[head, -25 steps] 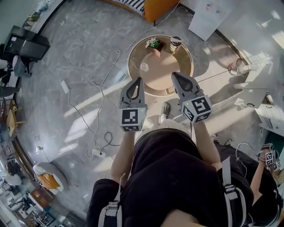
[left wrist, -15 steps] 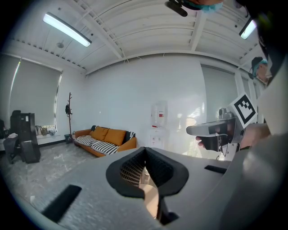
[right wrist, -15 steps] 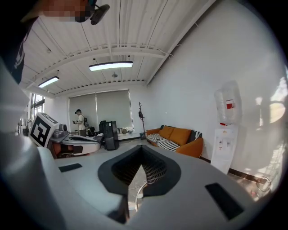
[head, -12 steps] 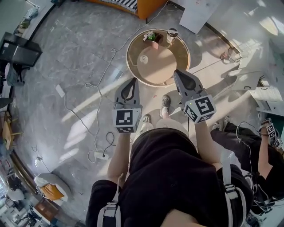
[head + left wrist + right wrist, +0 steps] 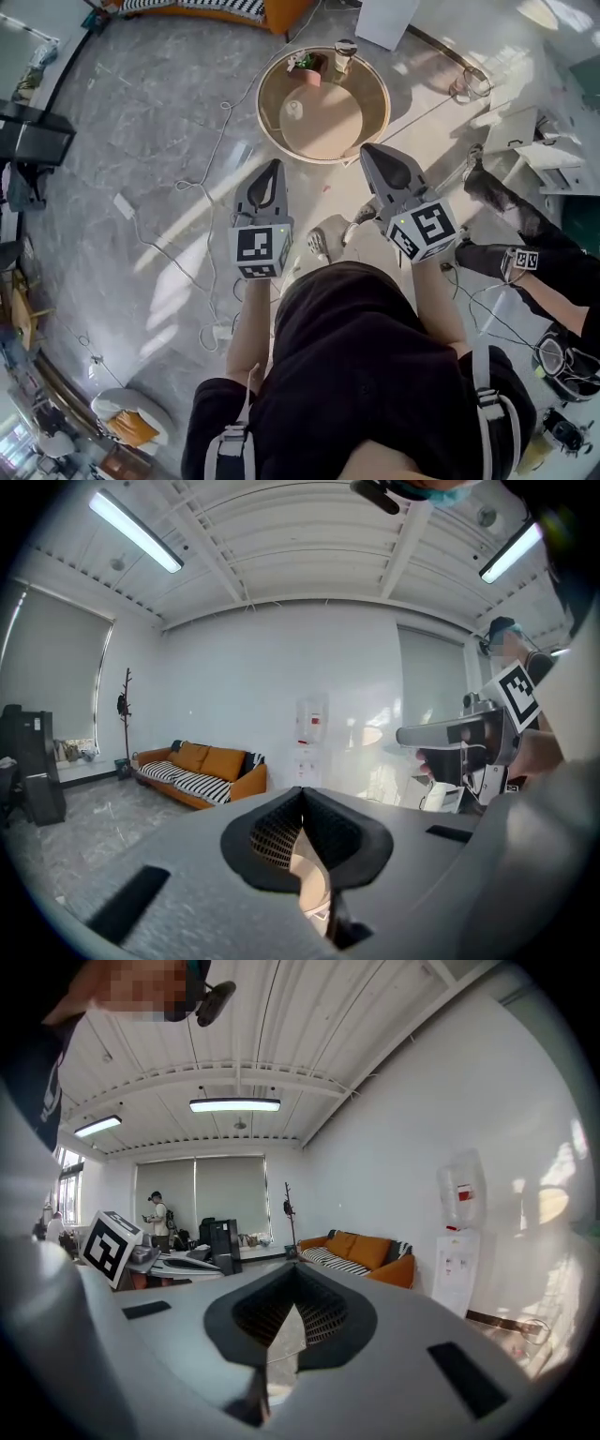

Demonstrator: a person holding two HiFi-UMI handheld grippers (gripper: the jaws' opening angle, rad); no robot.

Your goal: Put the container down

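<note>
A round wooden table stands on the floor ahead of me. At its far edge are a cup-like container with a dark lid, a small potted plant and a small white object. My left gripper is held out short of the table's near left edge, its jaws shut with nothing between them; the left gripper view shows the pads meeting. My right gripper hangs over the table's near right rim, also shut and empty, and the right gripper view shows the same.
Cables and a power strip trail across the grey floor at left. An orange sofa stands beyond the table. At right, another person's leg and a marker cube are close by. My shoes show below the grippers.
The table has slid up and left in the head view, farther from both grippers. Another person's leg has come into view at the right. Both grippers stay shut.
</note>
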